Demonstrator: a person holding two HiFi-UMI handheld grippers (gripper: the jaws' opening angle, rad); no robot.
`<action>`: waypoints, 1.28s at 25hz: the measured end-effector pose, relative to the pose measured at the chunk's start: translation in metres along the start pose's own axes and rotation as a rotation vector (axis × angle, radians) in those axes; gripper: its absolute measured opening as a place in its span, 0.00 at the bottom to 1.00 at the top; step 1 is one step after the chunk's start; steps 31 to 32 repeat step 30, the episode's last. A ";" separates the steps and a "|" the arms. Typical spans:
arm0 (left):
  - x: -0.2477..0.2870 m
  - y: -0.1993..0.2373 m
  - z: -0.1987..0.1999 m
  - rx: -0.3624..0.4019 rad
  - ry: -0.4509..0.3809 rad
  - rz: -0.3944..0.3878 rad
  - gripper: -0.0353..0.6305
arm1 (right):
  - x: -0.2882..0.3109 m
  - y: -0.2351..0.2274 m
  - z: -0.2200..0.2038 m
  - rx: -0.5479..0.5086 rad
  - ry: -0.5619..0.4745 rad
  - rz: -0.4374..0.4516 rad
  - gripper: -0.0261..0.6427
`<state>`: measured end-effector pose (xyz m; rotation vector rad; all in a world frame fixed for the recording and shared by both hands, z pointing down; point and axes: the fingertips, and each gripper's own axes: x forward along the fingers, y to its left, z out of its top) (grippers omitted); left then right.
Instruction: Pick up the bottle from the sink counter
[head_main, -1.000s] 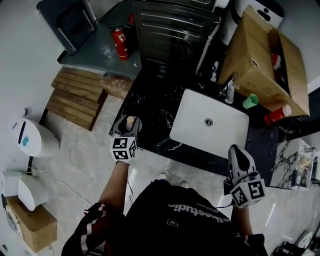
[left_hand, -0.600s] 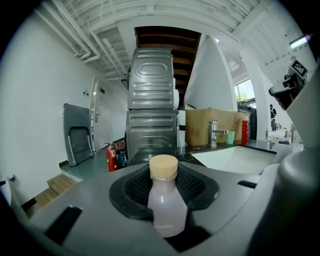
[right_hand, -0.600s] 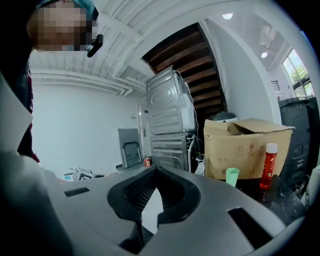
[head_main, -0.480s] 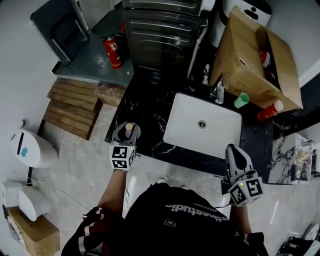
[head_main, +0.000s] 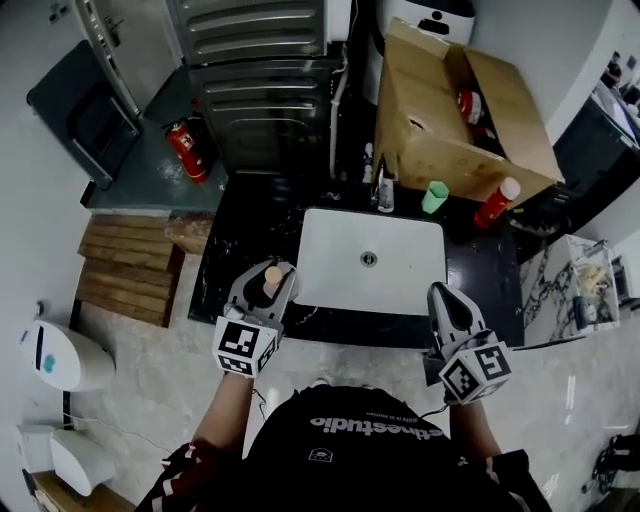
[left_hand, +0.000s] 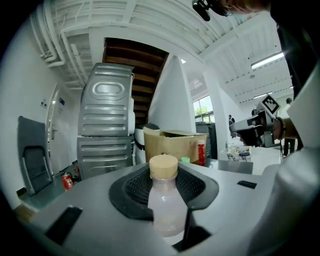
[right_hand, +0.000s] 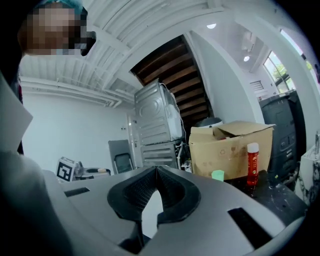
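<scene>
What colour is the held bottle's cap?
Light tan; the cap shows best in the left gripper view.

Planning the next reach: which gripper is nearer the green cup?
Right. The right gripper sits at the counter's front edge, straight across from the green cup; the left gripper, gripping the bottle, is left of the sink.

Workshop-like utility space, black marble counter (head_main: 240, 235) with white sink (head_main: 330, 260), fire extinguisher (head_main: 186, 150), cardboard box (head_main: 420, 140), wooden pallet (head_main: 125, 270)
</scene>
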<state>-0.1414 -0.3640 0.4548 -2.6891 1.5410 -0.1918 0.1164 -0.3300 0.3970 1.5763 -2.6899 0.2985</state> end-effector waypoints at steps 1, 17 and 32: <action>0.005 -0.014 0.008 0.008 -0.007 -0.031 0.26 | -0.004 -0.006 0.004 0.011 -0.014 -0.021 0.10; 0.038 -0.098 0.061 0.037 -0.041 -0.195 0.26 | -0.045 -0.036 0.016 -0.034 -0.052 -0.105 0.09; 0.040 -0.106 0.069 0.024 -0.053 -0.190 0.26 | -0.051 -0.034 0.012 -0.029 -0.048 -0.092 0.09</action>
